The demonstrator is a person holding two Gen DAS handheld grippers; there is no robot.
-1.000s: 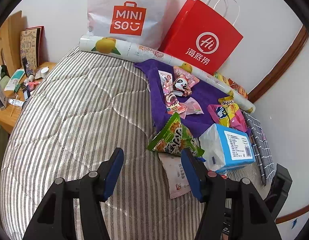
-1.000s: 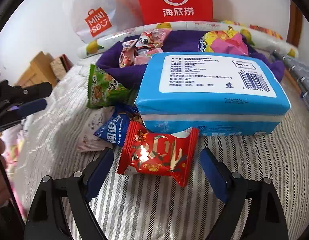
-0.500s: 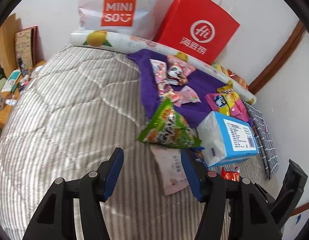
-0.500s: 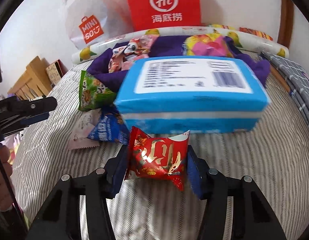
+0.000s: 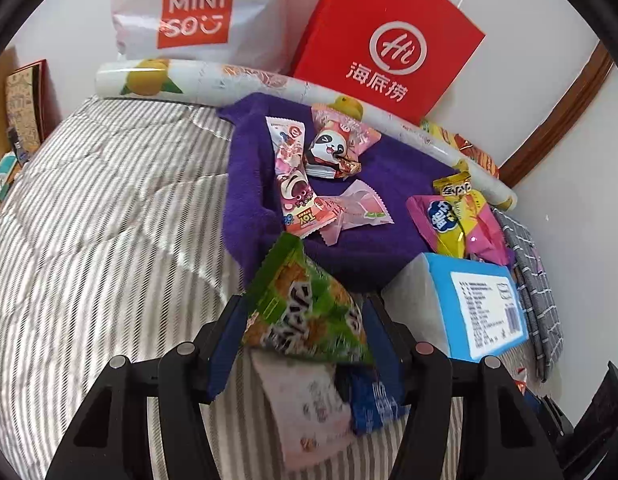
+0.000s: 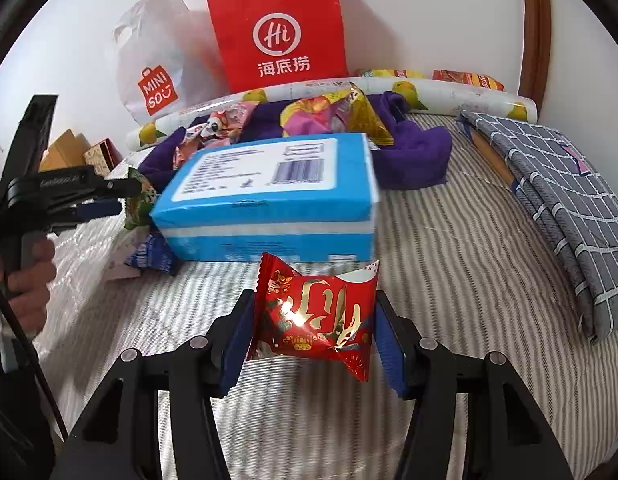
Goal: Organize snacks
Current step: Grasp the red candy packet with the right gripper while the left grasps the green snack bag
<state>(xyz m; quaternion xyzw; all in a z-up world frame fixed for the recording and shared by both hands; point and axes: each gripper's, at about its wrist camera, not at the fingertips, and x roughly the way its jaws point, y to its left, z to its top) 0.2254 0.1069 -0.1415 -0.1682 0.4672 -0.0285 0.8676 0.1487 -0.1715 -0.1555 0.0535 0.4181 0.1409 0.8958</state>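
Observation:
My left gripper (image 5: 305,336) is shut on a green snack packet (image 5: 305,312) and holds it just above the striped bed. Under it lie a pale pink packet (image 5: 309,408) and a blue packet (image 5: 373,400). My right gripper (image 6: 313,332) is shut on a red and gold snack packet (image 6: 313,316), lifted off the bed in front of a blue tissue pack (image 6: 269,200). Several snacks lie on a purple towel (image 5: 389,184): a pink strawberry-bear packet (image 5: 297,176), a panda packet (image 5: 329,152), a pink and yellow bag (image 5: 461,216).
A red paper bag (image 5: 389,40) and a white Miniso bag (image 5: 193,12) stand against the wall behind a rolled lemon-print mat (image 5: 197,80). A folded grey checked cloth (image 6: 557,184) lies at the bed's right. The left gripper (image 6: 69,196) shows in the right wrist view.
My left gripper has moved forward and closed on the green packet. My right gripper, which closed on the red packet half a second ago, has lifted it and drawn it back from the tissue pack.

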